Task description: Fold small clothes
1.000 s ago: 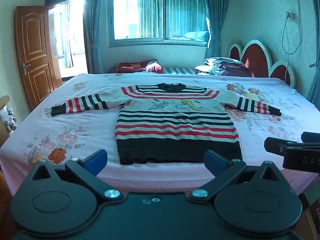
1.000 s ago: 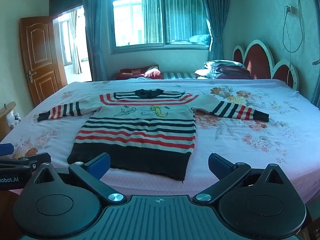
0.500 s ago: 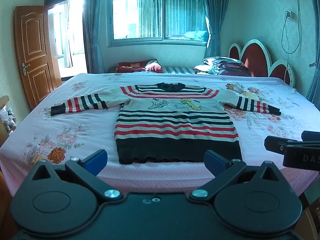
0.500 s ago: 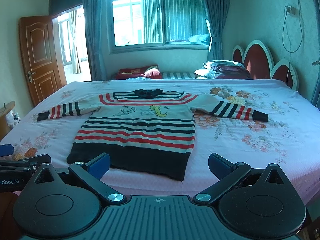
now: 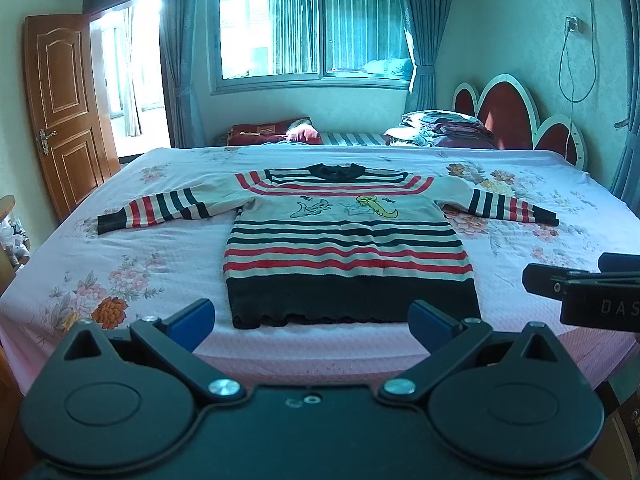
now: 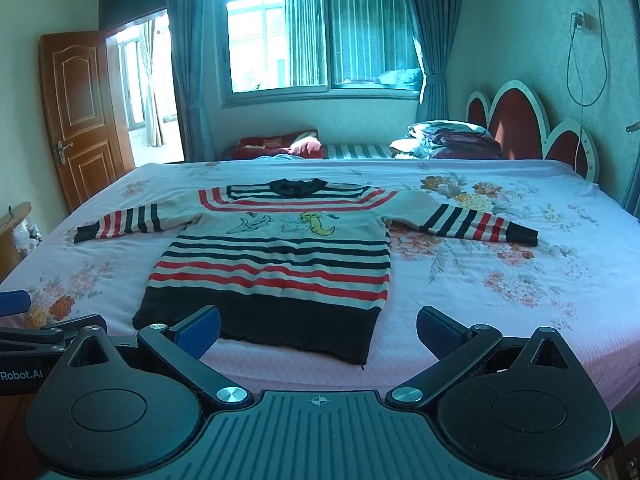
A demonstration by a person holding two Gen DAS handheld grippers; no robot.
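A small striped sweater lies flat and face up on the bed, both sleeves spread out, black hem toward me, cartoon animals on the chest. My left gripper hovers open just short of the hem, nothing between its blue pads. Open too, my right gripper is held before the hem's right corner, also empty. In the left wrist view the right gripper shows at the right edge. The left gripper shows at the left edge of the right wrist view.
The bed has a pink floral sheet. A pile of folded bedding and a dark red headboard stand at the far right. A brown door stands open at the left. A window with blue curtains fills the back wall.
Both grippers have edged very slightly; the sweater lies unmoved and both grippers stay open.
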